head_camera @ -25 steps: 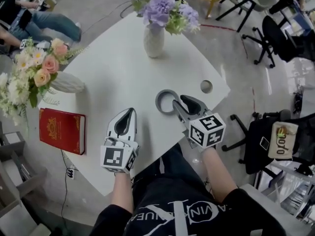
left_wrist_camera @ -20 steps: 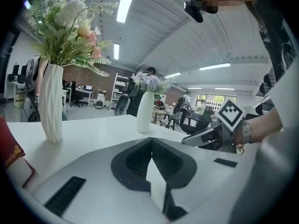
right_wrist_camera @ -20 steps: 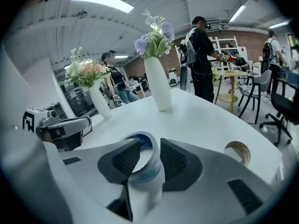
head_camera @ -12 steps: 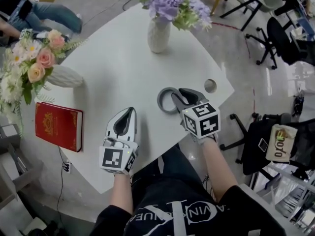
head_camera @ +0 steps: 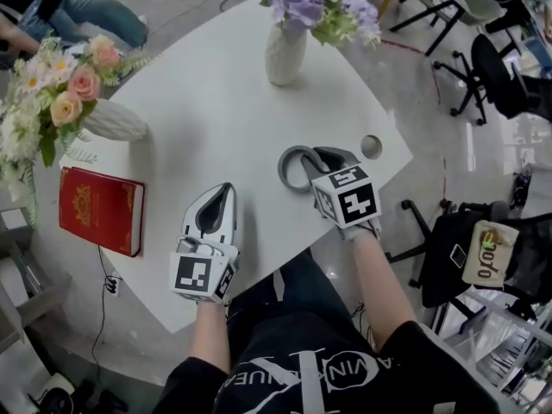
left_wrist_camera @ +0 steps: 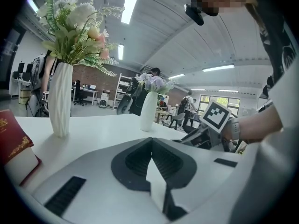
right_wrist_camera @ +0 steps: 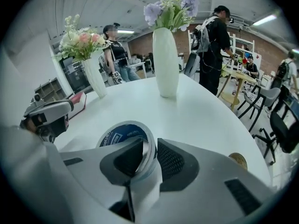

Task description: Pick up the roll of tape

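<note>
The right claw (head_camera: pixel 317 156) tips steeply down onto the tape (head_camera: pixel 290 167), and its jaws are closing. One jaw reaches inside the ring and the other stands outside it, so the roll's near wall sits between them. In the right gripper view, the right claw (right_wrist_camera: pixel 148 146) shows a thin white sliver between the outer pad and that wall, so the pinch is not tight. The tape (right_wrist_camera: pixel 117 132) lies flat on the white worktop (head_camera: pixel 216 110), toward the edge nearest the person. It is grey outside, with a blue printed band inside. A round cable hole (head_camera: pixel 371 147) is near the roll, at its 2 o'clock.

The left claw (head_camera: pixel 222 193) lies at 8 o'clock from the tape, well apart from it, and points toward 12 o'clock. It is low over the worktop, but I cannot tell whether it touches. In the left gripper view, the left claw (left_wrist_camera: pixel 152 141) has its jaws pressed together at the tips, with nothing between them.

A red book (head_camera: pixel 99 210) lies flat at 9 o'clock from the left claw, by the worktop's edge. The pink-flower vase (head_camera: pixel 112 121) stands upright at 12 o'clock from the book. The purple-flower vase (head_camera: pixel 285 54) stands upright at 12 o'clock from the tape, well apart from it. Black office chairs (head_camera: pixel 483 67) stand on the floor at 2 o'clock, off the worktop.
</note>
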Demonstrator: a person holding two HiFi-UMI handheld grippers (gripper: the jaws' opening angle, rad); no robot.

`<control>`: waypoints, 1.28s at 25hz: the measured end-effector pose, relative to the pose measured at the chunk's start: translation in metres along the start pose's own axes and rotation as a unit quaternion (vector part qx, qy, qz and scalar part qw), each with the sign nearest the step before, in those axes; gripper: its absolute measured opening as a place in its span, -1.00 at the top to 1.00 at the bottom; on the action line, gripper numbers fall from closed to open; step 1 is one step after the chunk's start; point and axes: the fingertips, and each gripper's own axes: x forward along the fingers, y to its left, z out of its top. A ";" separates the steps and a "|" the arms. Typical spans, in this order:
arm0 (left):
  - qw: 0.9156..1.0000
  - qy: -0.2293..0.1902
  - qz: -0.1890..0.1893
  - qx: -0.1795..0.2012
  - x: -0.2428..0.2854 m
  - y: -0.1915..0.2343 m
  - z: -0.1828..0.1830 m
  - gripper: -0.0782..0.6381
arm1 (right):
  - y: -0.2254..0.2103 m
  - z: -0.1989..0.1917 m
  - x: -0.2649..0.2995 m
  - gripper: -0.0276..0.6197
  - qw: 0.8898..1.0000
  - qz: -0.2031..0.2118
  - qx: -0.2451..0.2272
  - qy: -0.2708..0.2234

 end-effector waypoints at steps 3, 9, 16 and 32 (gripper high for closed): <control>1.000 -0.003 0.002 -0.001 -0.002 0.001 0.001 0.77 | 0.001 -0.002 0.004 0.59 1.000 -0.003 -0.012 0.016; 1.000 -0.006 0.010 -0.010 -0.008 0.004 0.002 0.77 | -0.001 -0.003 0.006 0.67 0.999 -0.014 -0.023 0.031; 1.000 -0.013 0.014 -0.012 -0.014 0.002 0.007 0.77 | -0.001 0.002 0.000 0.70 0.998 -0.023 -0.050 0.023; 0.999 -0.045 0.022 0.007 -0.021 -0.008 0.048 0.77 | 0.009 0.062 -0.069 0.71 0.984 0.061 0.061 -0.157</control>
